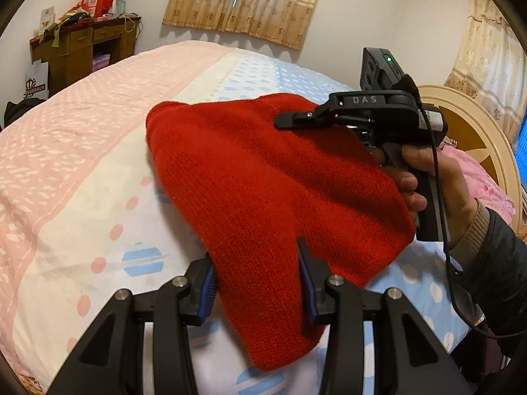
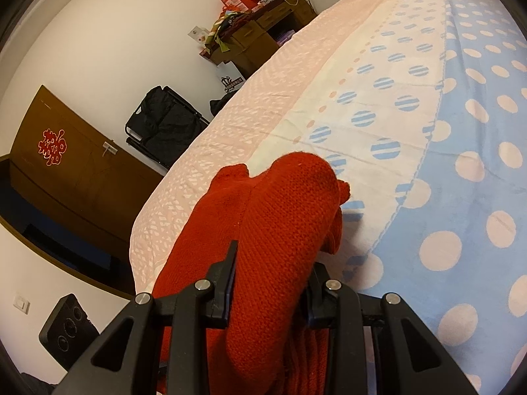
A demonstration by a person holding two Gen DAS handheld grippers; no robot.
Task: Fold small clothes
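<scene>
A wide bed [image 1: 98,171] stretches bare beyond a red knit garment [image 1: 263,181] lifted over its blue-dotted side. The left gripper [image 1: 260,283] pinches its near edge; the right gripper [image 2: 270,283], levelled, clamps a bunched fold.

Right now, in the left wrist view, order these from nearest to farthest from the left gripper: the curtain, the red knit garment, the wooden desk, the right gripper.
1. Red knit garment, between the fingers.
2. Right gripper, ahead and right, above the garment.
3. Wooden desk, far left past the bed.
4. Curtain, back wall, center.
</scene>
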